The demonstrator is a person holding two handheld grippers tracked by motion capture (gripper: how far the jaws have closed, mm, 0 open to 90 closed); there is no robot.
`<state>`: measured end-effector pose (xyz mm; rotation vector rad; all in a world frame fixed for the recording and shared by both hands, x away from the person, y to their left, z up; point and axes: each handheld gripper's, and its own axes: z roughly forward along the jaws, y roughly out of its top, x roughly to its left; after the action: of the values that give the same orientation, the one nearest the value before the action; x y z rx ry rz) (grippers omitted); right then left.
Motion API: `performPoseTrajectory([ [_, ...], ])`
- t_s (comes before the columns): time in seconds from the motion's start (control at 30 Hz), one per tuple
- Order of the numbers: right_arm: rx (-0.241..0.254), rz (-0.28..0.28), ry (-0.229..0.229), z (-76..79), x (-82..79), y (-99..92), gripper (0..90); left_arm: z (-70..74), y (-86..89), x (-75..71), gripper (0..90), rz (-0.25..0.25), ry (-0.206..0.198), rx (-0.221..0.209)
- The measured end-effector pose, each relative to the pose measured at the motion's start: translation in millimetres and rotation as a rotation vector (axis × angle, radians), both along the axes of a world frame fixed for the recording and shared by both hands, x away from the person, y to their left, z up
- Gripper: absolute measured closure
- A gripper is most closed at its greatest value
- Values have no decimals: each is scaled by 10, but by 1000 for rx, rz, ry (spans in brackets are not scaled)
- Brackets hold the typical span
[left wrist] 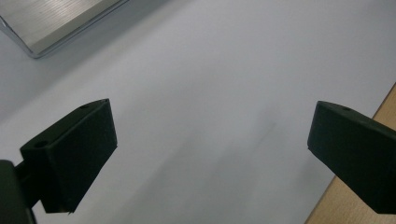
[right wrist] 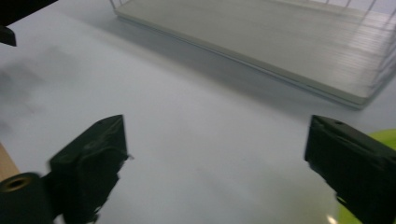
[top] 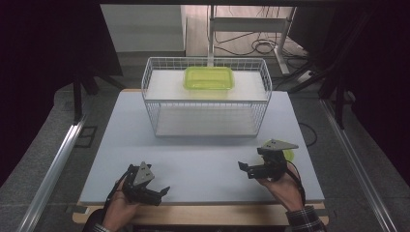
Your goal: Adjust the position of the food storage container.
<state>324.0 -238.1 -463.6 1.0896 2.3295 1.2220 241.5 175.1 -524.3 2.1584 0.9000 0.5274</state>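
A yellow-green plastic container (top: pixel 209 78) sits on the upper shelf of a white wire basket (top: pixel 153 89) at the back of the table. A flat yellow-green piece (top: pixel 289 155) lies on the table at the right, partly hidden under my right gripper (top: pixel 245 170); its edge shows as a green patch (right wrist: pixel 384 137) by the right jaw. The right gripper (right wrist: pixel 217 149) points left over the bare table, open, with nothing between its jaws. My left gripper (top: pixel 162 195) rests near the front left edge, and its jaws (left wrist: pixel 210 140) stand wide and open over the white surface.
The basket's lower board (right wrist: pixel 261 42) lies just ahead of the right gripper, and a corner of the basket (left wrist: pixel 51 23) is far off from the left one. The white tabletop (top: pixel 203 154) lies on a wooden board (top: pixel 208 215). Metal rails (top: pixel 53 169) flank the table.
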Motion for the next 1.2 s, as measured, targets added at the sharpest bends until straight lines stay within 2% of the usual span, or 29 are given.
performPoseTrajectory([
  [0.03, -5, -11, -4, 14, 17, -38, 178, 0, 1, 0, 10, 0, 0, 0],
  [0.07, -10, -27, 3, 22, 51, -110, 288, -1, -1, 0, 10, 0, 0, 1],
  [0.13, -27, -45, 8, 22, 74, -169, 381, -2, -2, 0, 10, 0, 0, 1],
  [0.17, -27, -45, 8, 22, 74, -169, 381, -3, -3, 0, 10, 0, 0, 1],
  [0.27, -35, -83, 0, 66, 104, -313, 591, -3, 0, 2, 10, 1, 1, 3],
  [0.37, -57, -107, -21, 120, 124, -430, 748, -3, 1, 1, 10, 1, 1, 3],
  [0.47, -72, -157, -37, 152, 150, -571, 864, -6, -2, 0, 11, 2, 1, 5],
  [0.57, -79, -217, -44, 155, 177, -721, 894, -8, -3, 2, 11, 3, 1, 10],
  [0.6, -79, -217, -44, 155, 177, -721, 894, -8, -3, 2, 11, 3, 1, 10],
  [0.63, -74, -252, -38, 154, 197, -821, 896, -9, -4, 1, 11, 3, 3, 8],
  [0.8, -84, -322, -38, 139, 244, -980, 898, -9, 3, 4, 11, 7, 3, 10],
  [1.07, -133, -388, -34, 22, 343, -1191, 898, -12, -4, 2, 12, 7, 6, 10],
  [1.2, -132, -396, -22, -28, 381, -1230, 898, -16, -7, 5, 12, 8, 7, 11],
])
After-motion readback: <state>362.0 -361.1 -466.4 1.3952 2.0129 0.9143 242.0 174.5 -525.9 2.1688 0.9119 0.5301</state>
